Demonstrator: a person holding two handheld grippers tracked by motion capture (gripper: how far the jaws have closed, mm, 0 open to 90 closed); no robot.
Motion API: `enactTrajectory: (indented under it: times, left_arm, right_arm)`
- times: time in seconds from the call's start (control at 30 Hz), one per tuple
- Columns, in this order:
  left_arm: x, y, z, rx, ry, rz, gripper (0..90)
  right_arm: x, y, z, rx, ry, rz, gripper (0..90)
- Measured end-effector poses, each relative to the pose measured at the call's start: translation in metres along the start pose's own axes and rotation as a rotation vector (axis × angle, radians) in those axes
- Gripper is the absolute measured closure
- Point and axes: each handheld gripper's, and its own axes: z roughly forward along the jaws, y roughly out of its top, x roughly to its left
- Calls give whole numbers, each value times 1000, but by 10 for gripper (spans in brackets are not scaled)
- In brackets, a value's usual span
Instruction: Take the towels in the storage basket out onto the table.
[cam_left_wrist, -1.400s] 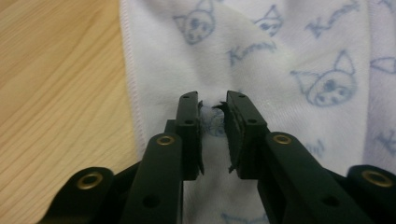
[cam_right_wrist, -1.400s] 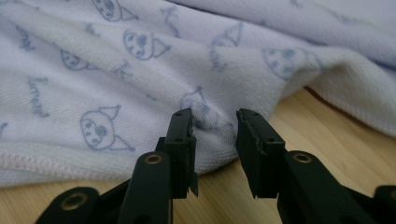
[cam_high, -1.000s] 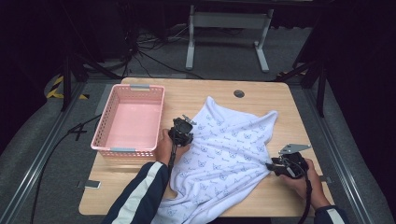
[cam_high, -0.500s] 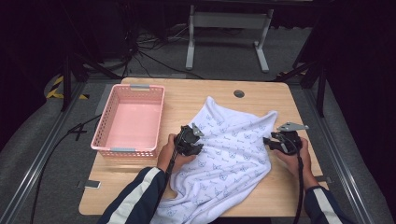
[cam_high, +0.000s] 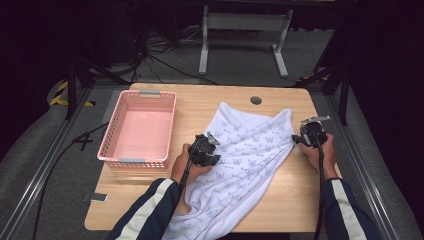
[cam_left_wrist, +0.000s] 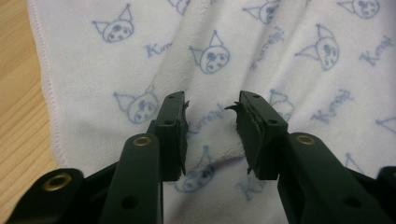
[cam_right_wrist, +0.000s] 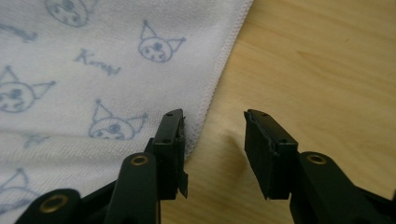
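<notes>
A white towel (cam_high: 245, 150) printed with blue cat faces lies spread across the wooden table (cam_high: 200, 105), its near end hanging over the front edge. My left gripper (cam_high: 212, 145) is over the towel's left part. Its jaws (cam_left_wrist: 210, 105) are open and have just been opening; a low ridge of cloth (cam_left_wrist: 212, 135) lies loose between them. My right gripper (cam_high: 297, 140) is at the towel's right edge. It (cam_right_wrist: 215, 119) is open, having just closed a little, with one fingertip (cam_right_wrist: 170, 123) over the hem (cam_right_wrist: 210, 98) and the other above bare wood.
A pink plastic basket (cam_high: 112, 131) stands on the table's left side with nothing in it. There is a round black cable hole (cam_high: 256, 100) near the far edge. A small flat device (cam_high: 95, 197) lies at the front left corner. Bare wood shows right of the towel.
My right gripper has moved away from the person along the towel's right edge, toward the far corner. The towel lies flatter and wider. My left gripper shifted slightly right and its jaws spread.
</notes>
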Motion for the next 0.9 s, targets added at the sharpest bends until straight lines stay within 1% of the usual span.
enactTrajectory:
  times: [0.03, 0.07, 0.1, 0.13, 0.17, 0.2, 0.23, 0.27, 0.3, 0.33, 0.37, 0.4, 0.43, 0.47, 0.5, 0.53, 0.57, 0.6, 0.63, 0.67, 0.7, 0.73, 0.77, 0.8, 0.83, 0.87, 0.9]
  left_arm:
    - [0, 2, 1, 7, 6, 7, 588]
    - [0, 4, 3, 1, 2, 4, 577]
    - [0, 7, 5, 4, 1, 6, 578]
    - [0, 10, 9, -6, -5, -9, 583]
    - [0, 10, 9, -6, -5, -9, 599]
    - [0, 13, 12, -11, -3, -12, 599]
    - [-1, 16, 15, -9, 8, -15, 621]
    - [-2, 19, 17, -10, 25, -13, 624]
    - [-3, 21, 18, -5, 38, -8, 632]
    - [-6, 23, 18, 1, 53, 3, 633]
    - [-7, 23, 17, 3, 62, 19, 632]
    - [-7, 21, 17, -3, 56, -2, 631]
    - [-5, 19, 15, -6, 54, -14, 601]
    - [-5, 19, 15, -6, 54, -14, 578]
    - [-5, 18, 13, 1, 49, -24, 578]
    - [-6, 16, 8, -12, 51, -20, 551]
    - [-9, 13, 2, -45, 38, 0, 579]
    - [-12, 10, -4, -49, 11, 27, 578]
    - [-12, 10, -4, -49, 11, 27, 581]
    - [-19, 2, -11, -25, -16, 74, 589]
    - [-21, -2, -12, -11, -27, 90, 586]
    - [-23, -5, -13, 9, -19, 95, 586]
    - [-23, -5, -13, 9, -19, 95, 581]
    - [-24, -8, -12, 25, -21, 105, 581]
    - [-24, -11, -11, 24, -24, 105, 577]
    - [-23, -12, -11, 7, -27, 90, 577]
    - [-22, -12, -10, 9, -33, 77, 577]
  right_arm:
    - [0, 2, 1, 3, -27, -17, 575]
    - [0, 2, 2, 1, -51, -24, 575]
    - [-2, 2, 3, -6, -66, -26, 574]
    - [-4, 2, 5, -16, -76, -12, 563]
    - [-4, 2, 5, -16, -76, -12, 563]
    - [-3, 3, 6, -16, -104, -16, 569]
    - [-1, 4, 6, -10, -119, -37, 568]
    - [0, 5, 6, -1, -137, -46, 558]
    - [3, 6, 5, 8, -154, -53, 569]
    - [7, 6, 1, -14, -155, -60, 587]
    - [14, 5, -7, -57, -135, -57, 574]
    - [19, 4, -14, -89, -102, -59, 569]
    - [40, -2, -32, -134, 42, -54, 558]
    - [40, -2, -32, -134, 42, -54, 558]
    - [55, -6, -41, -131, 78, -97, 533]
    - [70, -12, -52, -150, 139, -130, 531]
    - [88, -21, -64, -166, 216, -137, 524]
    - [106, -31, -74, -160, 257, -188, 502]
    - [121, -42, -83, -173, 308, -214, 505]
    - [133, -51, -88, -154, 355, -218, 505]
    - [142, -58, -90, -132, 357, -253, 501]
    - [146, -63, -91, -123, 346, -278, 501]
    - [146, -63, -91, -123, 346, -278, 501]
    - [147, -67, -89, -103, 345, -273, 506]
    - [147, -70, -86, -56, 364, -271, 515]
    - [145, -73, -84, -66, 366, -269, 527]
    - [142, -73, -84, -61, 359, -263, 555]
